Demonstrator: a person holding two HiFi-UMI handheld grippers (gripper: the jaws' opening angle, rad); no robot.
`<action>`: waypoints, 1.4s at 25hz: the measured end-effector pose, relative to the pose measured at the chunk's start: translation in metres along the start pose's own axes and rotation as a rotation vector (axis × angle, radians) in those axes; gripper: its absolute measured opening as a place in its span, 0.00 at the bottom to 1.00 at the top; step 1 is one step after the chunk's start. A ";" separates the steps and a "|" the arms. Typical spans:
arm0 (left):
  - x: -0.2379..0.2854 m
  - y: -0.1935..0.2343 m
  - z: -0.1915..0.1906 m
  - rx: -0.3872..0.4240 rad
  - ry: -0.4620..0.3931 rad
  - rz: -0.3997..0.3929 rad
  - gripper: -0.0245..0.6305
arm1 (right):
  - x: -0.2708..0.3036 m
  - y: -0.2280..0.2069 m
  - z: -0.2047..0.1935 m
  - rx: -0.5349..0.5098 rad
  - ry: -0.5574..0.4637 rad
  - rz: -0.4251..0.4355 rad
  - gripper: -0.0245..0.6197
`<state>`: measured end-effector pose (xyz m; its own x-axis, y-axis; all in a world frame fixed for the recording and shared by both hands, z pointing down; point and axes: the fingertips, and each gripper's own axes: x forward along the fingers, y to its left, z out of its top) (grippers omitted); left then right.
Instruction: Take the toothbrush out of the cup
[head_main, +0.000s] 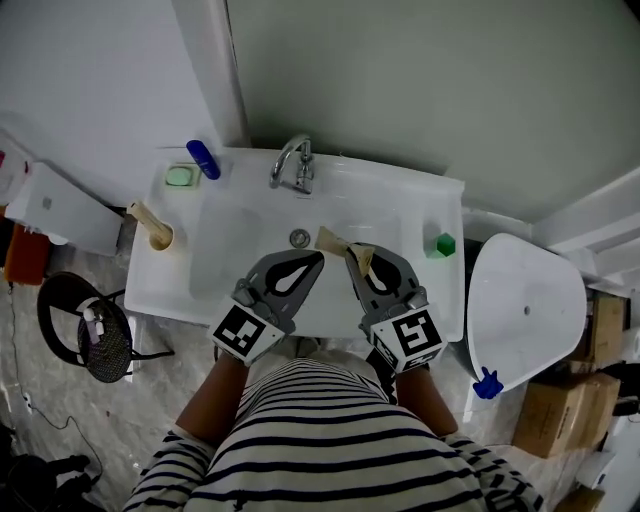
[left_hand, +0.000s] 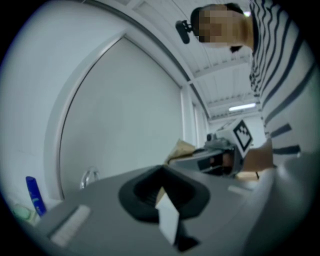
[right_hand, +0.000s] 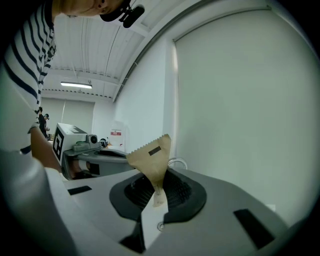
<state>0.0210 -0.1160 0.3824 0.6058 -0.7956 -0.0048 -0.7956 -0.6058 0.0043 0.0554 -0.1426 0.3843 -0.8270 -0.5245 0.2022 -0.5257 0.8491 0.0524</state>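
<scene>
Left tongs (head_main: 315, 258) closed, empty. Right tongs (head_main: 353, 254) pinch a brown paper packet (right_hand: 151, 156). Cup (head_main: 162, 238) stands well left of both. Toothbrush (head_main: 141, 213) leans leftward. Left hand nearer.

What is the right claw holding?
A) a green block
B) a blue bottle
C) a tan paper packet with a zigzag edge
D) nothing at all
C: in the right gripper view, the right claw is pinched shut on the narrow bottom end of the tan paper packet, which sticks up from between its jaws.
</scene>
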 end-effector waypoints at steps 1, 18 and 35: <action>-0.002 0.001 0.001 0.001 -0.008 0.005 0.05 | 0.002 0.002 -0.001 0.000 0.003 0.004 0.09; -0.099 0.097 0.009 -0.045 -0.080 0.024 0.05 | 0.093 0.079 0.021 -0.020 0.033 -0.021 0.09; -0.242 0.212 -0.005 -0.070 -0.063 0.027 0.10 | 0.202 0.199 0.043 -0.007 0.038 -0.061 0.09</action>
<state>-0.2942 -0.0523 0.3893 0.5806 -0.8115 -0.0662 -0.8080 -0.5843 0.0752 -0.2246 -0.0817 0.3939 -0.7852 -0.5729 0.2350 -0.5736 0.8159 0.0726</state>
